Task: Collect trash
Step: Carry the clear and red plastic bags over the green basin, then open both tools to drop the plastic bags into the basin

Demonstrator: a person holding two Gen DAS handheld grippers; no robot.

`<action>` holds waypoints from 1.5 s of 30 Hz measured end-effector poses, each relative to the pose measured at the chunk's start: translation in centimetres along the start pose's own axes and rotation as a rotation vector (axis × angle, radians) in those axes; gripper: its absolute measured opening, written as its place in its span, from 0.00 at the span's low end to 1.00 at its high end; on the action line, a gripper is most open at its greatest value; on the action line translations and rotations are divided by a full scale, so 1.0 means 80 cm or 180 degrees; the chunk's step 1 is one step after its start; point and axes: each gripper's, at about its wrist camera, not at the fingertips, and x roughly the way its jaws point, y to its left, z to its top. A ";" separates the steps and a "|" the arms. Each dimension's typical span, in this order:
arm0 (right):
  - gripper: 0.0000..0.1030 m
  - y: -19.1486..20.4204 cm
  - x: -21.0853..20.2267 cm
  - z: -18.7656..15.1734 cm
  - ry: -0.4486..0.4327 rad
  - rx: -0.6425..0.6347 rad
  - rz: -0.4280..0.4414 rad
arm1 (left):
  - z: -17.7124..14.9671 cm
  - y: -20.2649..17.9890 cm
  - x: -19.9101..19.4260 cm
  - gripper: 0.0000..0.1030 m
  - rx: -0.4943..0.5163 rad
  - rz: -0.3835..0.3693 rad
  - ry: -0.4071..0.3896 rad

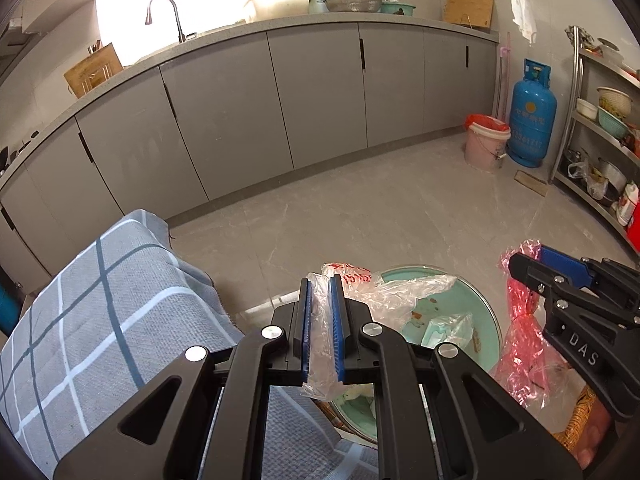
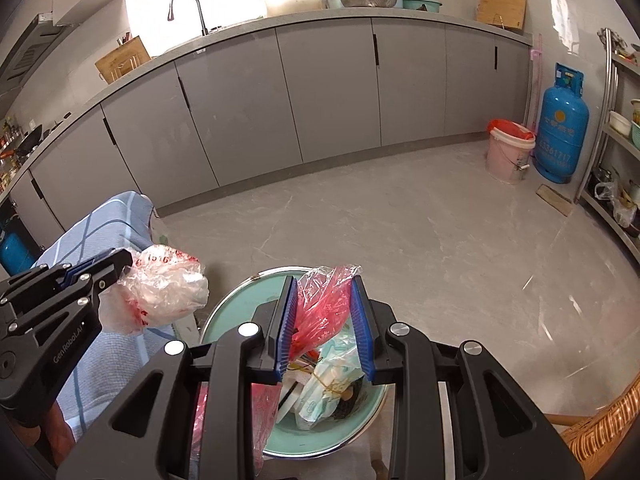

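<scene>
Bowl (image 2: 240,316) of trash at lower centre. Left hand-held gripper (image 1: 322,292) pinches clear bag (image 1: 360,300); right hand-held gripper (image 2: 324,300) pinches red bag (image 2: 320,308).

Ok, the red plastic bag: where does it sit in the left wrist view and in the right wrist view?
Left wrist view: the red plastic bag is at the right edge, hanging from the right gripper beside the green basin.
Right wrist view: the bag is at centre, pinched between the blue pads, above the basin.
Shared landmark: the blue gas cylinder by the pink bucket.
</scene>
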 end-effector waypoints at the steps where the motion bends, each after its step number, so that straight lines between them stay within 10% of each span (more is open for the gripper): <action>1: 0.28 -0.002 0.002 0.001 0.0005 -0.0006 -0.0005 | -0.001 -0.002 0.002 0.10 0.0006 -0.0003 0.0009; 45: 0.32 -0.001 0.039 -0.005 0.0103 -0.0038 -0.0017 | -0.018 -0.006 0.046 0.13 0.0080 -0.0103 0.0198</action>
